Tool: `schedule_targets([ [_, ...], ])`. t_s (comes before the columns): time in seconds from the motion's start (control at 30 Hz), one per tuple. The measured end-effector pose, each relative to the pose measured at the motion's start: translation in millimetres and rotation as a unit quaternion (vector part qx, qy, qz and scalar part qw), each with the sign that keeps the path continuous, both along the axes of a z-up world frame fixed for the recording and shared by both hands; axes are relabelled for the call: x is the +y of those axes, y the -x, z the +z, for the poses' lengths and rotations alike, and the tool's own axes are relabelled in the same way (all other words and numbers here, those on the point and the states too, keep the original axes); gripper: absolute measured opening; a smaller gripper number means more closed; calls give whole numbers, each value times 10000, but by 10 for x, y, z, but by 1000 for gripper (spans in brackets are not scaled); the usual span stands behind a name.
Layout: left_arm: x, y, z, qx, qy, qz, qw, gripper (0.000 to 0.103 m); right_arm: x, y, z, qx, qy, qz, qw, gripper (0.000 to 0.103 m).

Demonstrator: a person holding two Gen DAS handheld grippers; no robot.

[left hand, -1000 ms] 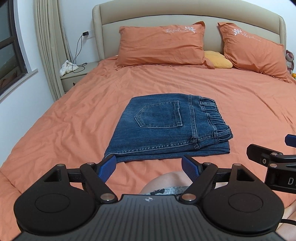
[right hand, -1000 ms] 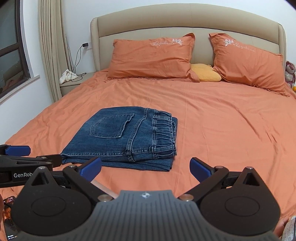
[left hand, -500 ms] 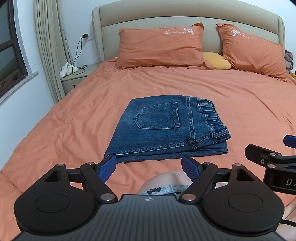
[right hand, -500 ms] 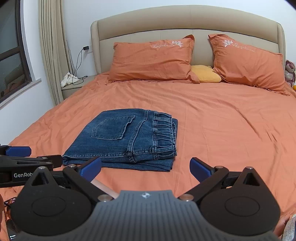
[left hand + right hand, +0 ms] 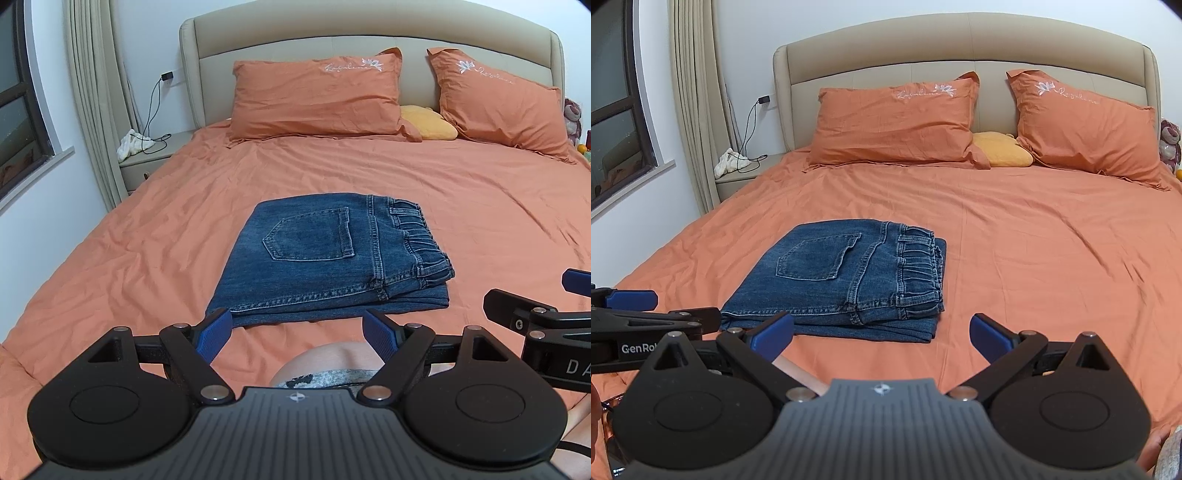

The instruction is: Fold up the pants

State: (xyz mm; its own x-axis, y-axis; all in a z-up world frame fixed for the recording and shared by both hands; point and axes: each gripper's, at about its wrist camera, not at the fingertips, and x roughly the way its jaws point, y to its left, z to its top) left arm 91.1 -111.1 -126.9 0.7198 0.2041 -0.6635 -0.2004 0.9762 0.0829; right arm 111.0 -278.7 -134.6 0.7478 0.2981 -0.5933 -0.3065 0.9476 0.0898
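From the left wrist view, my left gripper (image 5: pixel 297 332) hangs low at the near edge of the bed (image 5: pixel 140 236), its blue fingers (image 5: pixel 214 334) spread wide with nothing between them. The pants (image 5: pixel 325 258) lie just beyond the fingertips, a compact folded stack of blue denim with the back pocket up and the elastic waistband bunched along the right side. At the far right of this view the other tool's black finger pokes in, level with mine. A bare knee shows below, between my fingers.

From the right wrist view, my right gripper (image 5: pixel 882 334) is also parted and empty, hovering near the bed's near edge. The pants (image 5: pixel 842 280) sit ahead and to the left, apart from my fingertips, layers stacked and edges fairly square.

I judge the fold to be done or nearly so. Denim is heavy and fairly stiff for cloth, so the stack should hold its shape, but the layers can slide on each other. If it needs shifting, I would pinch through all layers at the near corners, one gripper each, not the top layer alone.

There is plenty of open sheet on the right and far side. The pillows (image 5: pixel 894 122) are well apart at the headboard, and a nightstand (image 5: pixel 746 177) stands off the far left.
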Motion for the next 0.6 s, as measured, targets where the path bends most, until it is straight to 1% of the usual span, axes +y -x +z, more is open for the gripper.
schedule_targets([
  [0.6, 5, 11, 20, -39, 4, -6, 10000, 94, 5, 44, 44, -65, 6, 37, 10000, 97],
])
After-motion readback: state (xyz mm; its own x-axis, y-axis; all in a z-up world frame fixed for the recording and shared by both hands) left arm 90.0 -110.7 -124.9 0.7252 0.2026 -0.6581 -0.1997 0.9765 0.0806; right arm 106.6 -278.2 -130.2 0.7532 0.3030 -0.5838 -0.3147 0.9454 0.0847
